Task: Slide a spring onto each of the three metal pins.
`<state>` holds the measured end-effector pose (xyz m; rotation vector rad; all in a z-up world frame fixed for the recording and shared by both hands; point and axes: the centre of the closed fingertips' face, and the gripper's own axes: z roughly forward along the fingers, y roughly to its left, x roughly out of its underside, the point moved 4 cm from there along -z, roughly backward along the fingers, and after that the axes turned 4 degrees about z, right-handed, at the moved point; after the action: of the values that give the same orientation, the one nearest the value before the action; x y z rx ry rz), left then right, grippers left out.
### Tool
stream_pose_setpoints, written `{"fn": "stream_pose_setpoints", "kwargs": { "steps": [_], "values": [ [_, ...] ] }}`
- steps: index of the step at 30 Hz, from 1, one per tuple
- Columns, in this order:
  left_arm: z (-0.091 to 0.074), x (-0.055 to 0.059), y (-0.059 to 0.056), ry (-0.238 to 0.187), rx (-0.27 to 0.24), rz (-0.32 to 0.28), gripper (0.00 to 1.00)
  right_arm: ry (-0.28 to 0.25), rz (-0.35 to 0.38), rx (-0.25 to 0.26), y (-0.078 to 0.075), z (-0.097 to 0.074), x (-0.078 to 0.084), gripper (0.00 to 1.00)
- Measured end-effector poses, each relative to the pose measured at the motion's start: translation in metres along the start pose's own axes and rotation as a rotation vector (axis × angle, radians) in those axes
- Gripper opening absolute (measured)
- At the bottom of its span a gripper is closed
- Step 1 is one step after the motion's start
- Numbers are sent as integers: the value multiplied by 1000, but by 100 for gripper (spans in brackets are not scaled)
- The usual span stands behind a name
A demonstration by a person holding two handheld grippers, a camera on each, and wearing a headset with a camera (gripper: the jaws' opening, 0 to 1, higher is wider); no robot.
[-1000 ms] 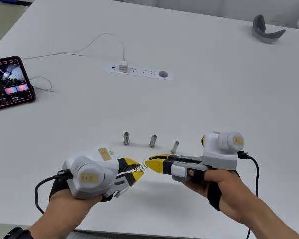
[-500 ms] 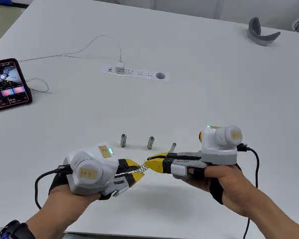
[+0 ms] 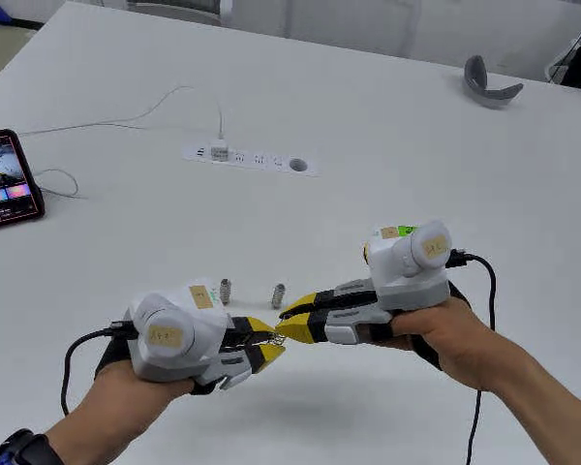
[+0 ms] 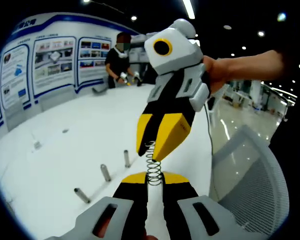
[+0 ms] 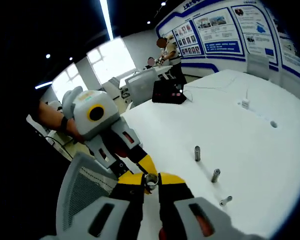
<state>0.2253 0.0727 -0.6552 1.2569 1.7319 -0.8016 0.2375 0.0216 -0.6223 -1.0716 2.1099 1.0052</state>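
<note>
Head view has the left tongs (image 3: 269, 349) and the right tongs (image 3: 285, 327) meeting tip to tip in the lower middle of the frame, held above the white bench (image 3: 416, 165), with a small spring (image 3: 275, 338) bridging them. Left gripper view shows the coil standing up from the left tongs, which are pressed onto its lower end, while the right tongs pinch its upper end. Right gripper view shows the same spring end-on between its own yellow tips. Each pair is thus closed on the spring, and I judge this a mid-air hand-over or re-grip. Just above the tongs in the head view stand a first pin (image 3: 225, 290) and a second pin (image 3: 278, 294), both seemingly already coiled. The third pin (image 5: 225, 200), at lower right of the right gripper view, leans and looks bare. The next move likely calls for one pair to let go, and the other to line the coil's open end up with that leaning pin's tip.
</note>
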Motion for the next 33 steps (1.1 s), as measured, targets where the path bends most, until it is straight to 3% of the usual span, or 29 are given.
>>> {"fn": "stream_pose_setpoints", "kwargs": {
  "steps": [5, 19, 24, 33],
  "values": [
    [3, -4, -2, -5, 21, 13, 9, 90, -97, -16, 0, -3, 3, 13],
    [5, -8, -8, 8, 84, 73, 9, 273, -280, -85, 7, -1, 10, 13],
    [4, -7, -11, 18, 99, 92, 9, 309, -311, -104, 9, 1, 13, 13],
    [5, -5, -15, 29, 105, 103, 10, 326, -317, -109, 12, 4, 18, 13]
  ]
}}
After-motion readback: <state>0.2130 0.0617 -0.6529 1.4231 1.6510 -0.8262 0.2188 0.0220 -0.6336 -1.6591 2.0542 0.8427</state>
